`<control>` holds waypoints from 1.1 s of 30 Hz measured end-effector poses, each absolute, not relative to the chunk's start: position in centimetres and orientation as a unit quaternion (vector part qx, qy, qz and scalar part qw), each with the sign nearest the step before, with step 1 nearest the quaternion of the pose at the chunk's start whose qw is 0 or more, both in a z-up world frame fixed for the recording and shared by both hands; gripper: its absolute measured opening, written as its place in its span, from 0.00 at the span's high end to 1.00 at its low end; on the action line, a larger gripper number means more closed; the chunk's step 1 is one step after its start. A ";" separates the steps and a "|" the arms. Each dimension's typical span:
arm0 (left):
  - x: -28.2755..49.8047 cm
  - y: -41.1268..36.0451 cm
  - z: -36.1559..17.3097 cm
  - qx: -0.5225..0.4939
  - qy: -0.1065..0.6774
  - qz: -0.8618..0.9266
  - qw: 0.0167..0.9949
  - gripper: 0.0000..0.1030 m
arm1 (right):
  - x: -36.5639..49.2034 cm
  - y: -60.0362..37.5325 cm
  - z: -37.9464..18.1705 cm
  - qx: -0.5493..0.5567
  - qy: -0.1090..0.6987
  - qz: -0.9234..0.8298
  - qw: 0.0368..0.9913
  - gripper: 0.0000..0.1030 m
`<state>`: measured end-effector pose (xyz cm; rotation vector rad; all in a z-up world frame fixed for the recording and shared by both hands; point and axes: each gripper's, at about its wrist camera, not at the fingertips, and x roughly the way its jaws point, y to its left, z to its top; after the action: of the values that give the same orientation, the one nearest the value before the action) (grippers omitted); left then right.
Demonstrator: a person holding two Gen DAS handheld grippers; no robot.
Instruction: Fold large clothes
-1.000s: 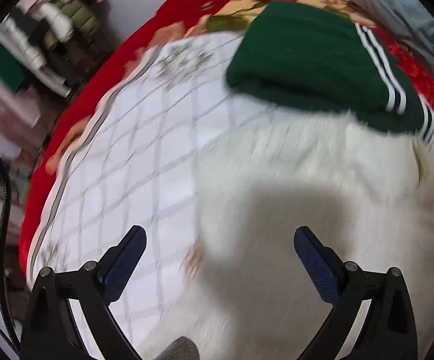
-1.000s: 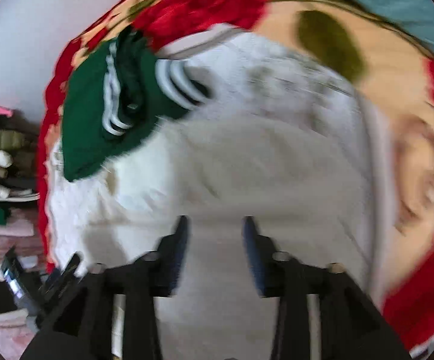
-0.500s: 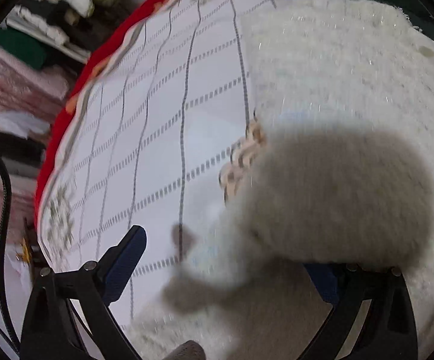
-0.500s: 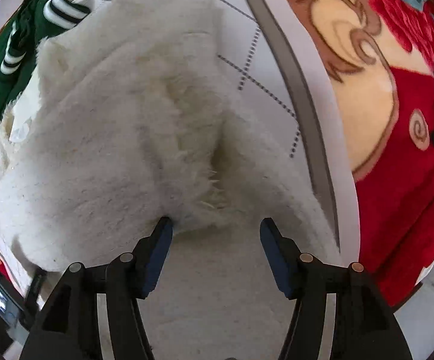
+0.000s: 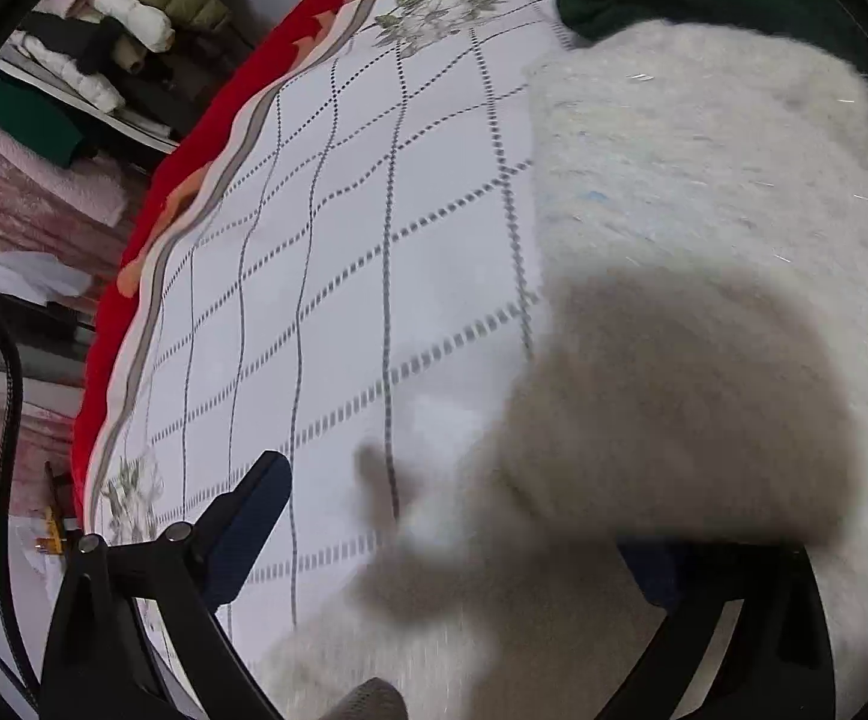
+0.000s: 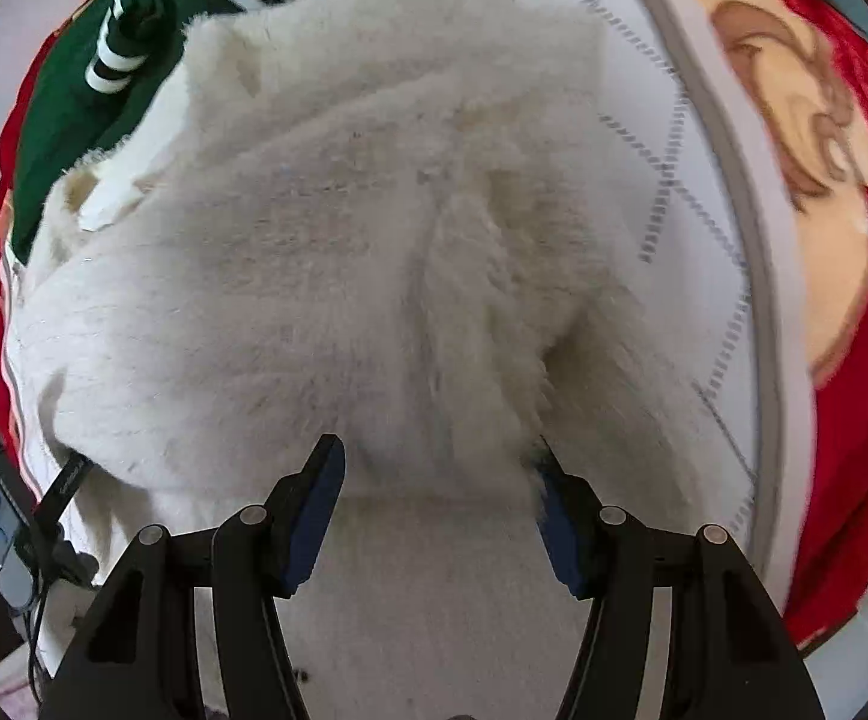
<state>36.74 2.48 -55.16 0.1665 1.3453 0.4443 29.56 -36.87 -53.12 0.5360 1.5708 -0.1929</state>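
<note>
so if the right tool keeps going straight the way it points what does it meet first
Most likely the fluffy white garment. The right tool stands open, angled down at a raised fold of that fleece, which fills the space just ahead of its fingers. Depth is hard to judge, but nothing else lies between.

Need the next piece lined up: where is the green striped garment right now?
The green striped garment sits upper left in the right wrist view, at the far edge of the white fluffy garment, which partly overlaps it.
</note>
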 end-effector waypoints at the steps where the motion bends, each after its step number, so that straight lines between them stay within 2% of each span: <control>1: 35.6 1.9 -54.4 0.069 0.621 0.192 0.757 0.01 | 28.8 -37.5 -52.3 0.236 0.695 -0.095 0.672 0.39; 6: 31.4 -4.0 -52.1 0.052 0.641 0.120 0.756 0.01 | 26.5 -41.1 -50.1 0.196 0.688 -0.152 0.682 0.39; 12: 32.4 -10.8 -54.3 0.113 0.616 0.098 0.773 0.01 | 28.4 -42.7 -53.2 0.157 0.689 -0.136 0.695 0.39; 14: 33.0 -11.3 -55.7 0.110 0.626 0.107 0.764 0.01 | 30.0 -42.3 -55.0 0.150 0.695 -0.102 0.696 0.48; 15: 33.2 -11.2 -56.2 0.108 0.631 0.111 0.760 0.01 | 30.7 -42.0 -56.0 0.149 0.701 -0.089 0.692 0.69; 16: 33.4 -11.1 -57.0 0.104 0.636 0.116 0.756 0.00 | 31.2 -42.1 -56.8 0.155 0.706 -0.080 0.687 0.75; 18: 33.4 -10.9 -57.5 0.094 0.636 0.121 0.756 0.00 | 31.3 -43.1 -57.2 0.182 0.695 -0.086 0.690 0.79; 23: 33.0 -11.3 -57.2 0.096 0.631 0.127 0.759 0.00 | 30.2 -46.9 -57.6 0.271 0.685 -0.111 0.667 0.80; 28: 32.0 -11.4 -54.7 0.103 0.636 0.131 0.753 0.00 | 30.8 -47.1 -54.7 0.257 0.699 -0.070 0.664 0.80; 33: 27.0 -11.4 -51.0 0.104 0.636 0.102 0.757 0.00 | 25.8 -47.0 -50.5 0.213 0.720 -0.038 0.660 0.77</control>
<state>27.02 -11.41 -50.97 0.2256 1.3871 0.2231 25.79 -46.96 -50.47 0.4824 1.6283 -0.0855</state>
